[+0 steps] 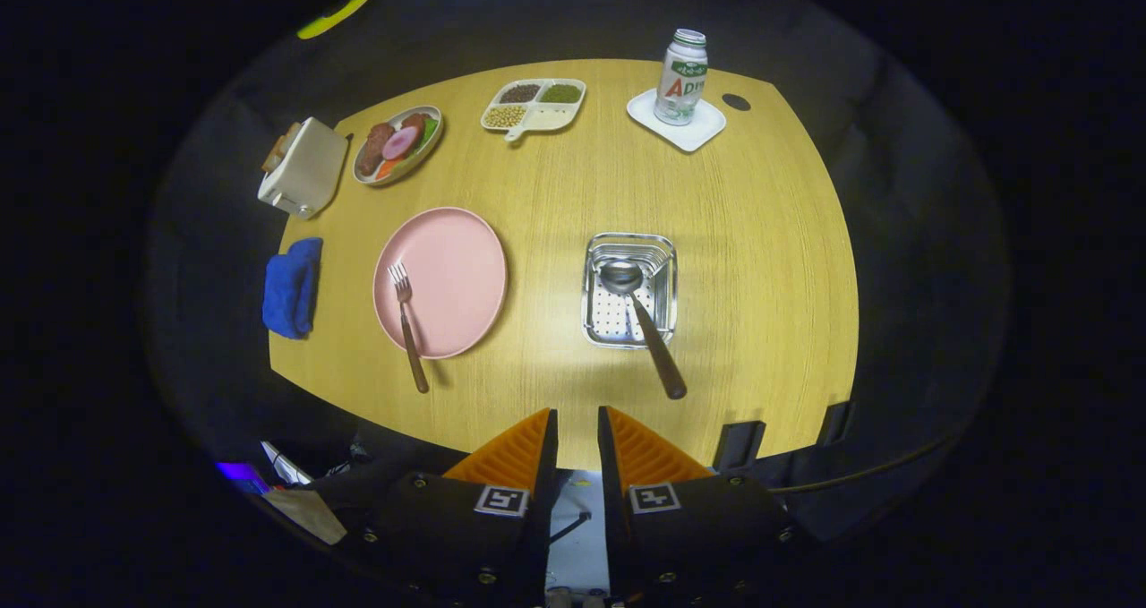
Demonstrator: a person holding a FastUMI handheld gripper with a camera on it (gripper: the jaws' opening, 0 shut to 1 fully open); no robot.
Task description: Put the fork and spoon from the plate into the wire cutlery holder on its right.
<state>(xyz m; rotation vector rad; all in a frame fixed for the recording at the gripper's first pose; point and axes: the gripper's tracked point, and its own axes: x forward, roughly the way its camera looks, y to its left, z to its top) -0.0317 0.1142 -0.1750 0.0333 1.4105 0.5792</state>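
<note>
Spoon (640,317) already resting in the wire cutlery holder (629,290), handle leaning out over its near rim; fork (407,321) lying on the pink plate (440,281), handle overhanging onto the desk (555,187). Gripper (577,442) well back from both, fingers nearly closed on nothing. Best approached by opening wider and taking the fork by its overhanging handle.

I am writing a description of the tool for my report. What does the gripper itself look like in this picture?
The gripper has two wedge-shaped fingers with ribbed inner faces, standing close together with a narrow gap and nothing between them. Each finger sits on a dark block body held by small screws, and each block carries a square black-and-white marker. A thin dark cable runs between the blocks.
</note>
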